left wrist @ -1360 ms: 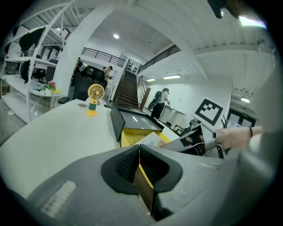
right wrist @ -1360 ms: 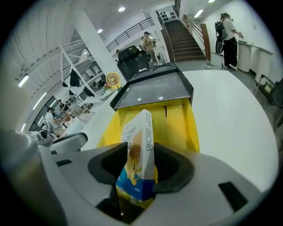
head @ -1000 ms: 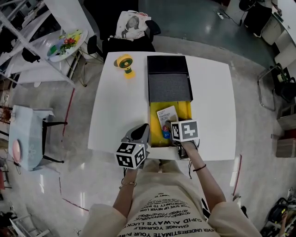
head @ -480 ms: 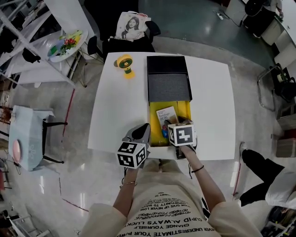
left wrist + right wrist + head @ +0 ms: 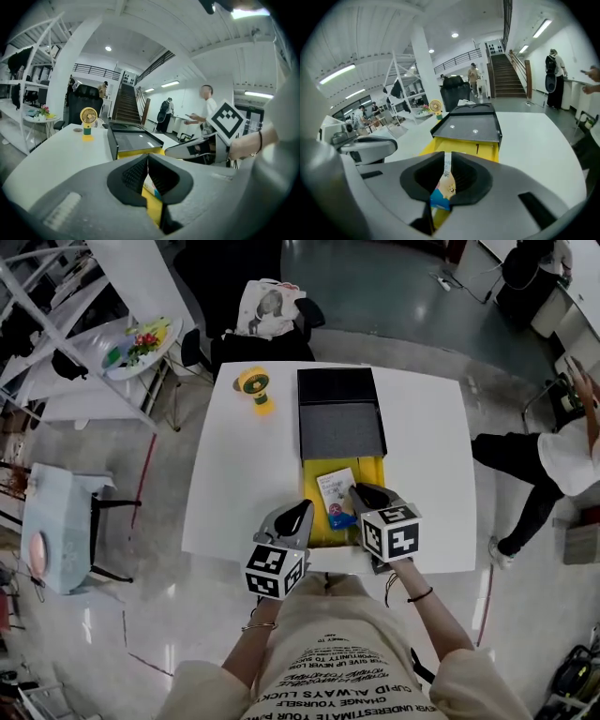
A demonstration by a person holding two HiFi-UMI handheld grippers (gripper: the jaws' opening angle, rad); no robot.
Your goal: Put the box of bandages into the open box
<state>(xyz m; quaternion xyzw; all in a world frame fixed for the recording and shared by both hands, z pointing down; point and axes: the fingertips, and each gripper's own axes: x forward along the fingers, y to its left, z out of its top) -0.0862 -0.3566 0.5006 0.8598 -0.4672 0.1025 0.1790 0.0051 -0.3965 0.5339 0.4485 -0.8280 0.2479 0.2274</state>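
Observation:
An open yellow box point(image 5: 380, 468) with its black lid point(image 5: 341, 414) folded back lies on the white table point(image 5: 234, 465). Inside it are a white printed box point(image 5: 334, 487) and a small blue cartoon-printed packet point(image 5: 341, 517). My right gripper point(image 5: 357, 492) reaches over the yellow box's near right part. Its jaws are closing, and in the right gripper view point(image 5: 446, 161) the thin blue packet point(image 5: 443, 190) stands pinched between the pads. My left gripper point(image 5: 300, 513) is shut and empty at the box's near left edge; the left gripper view point(image 5: 147, 161) shows its pads meeting.
A small yellow fan point(image 5: 253, 386) stands at the table's far left. A person point(image 5: 548, 457) is on the floor to the right of the table. A chair with a bag point(image 5: 267, 310) is behind the table, and a round side table point(image 5: 136, 345) lies at the far left.
My right gripper has drawn back a little toward me over the yellow box. A person has walked in at the right of the table. The left gripper has barely moved.

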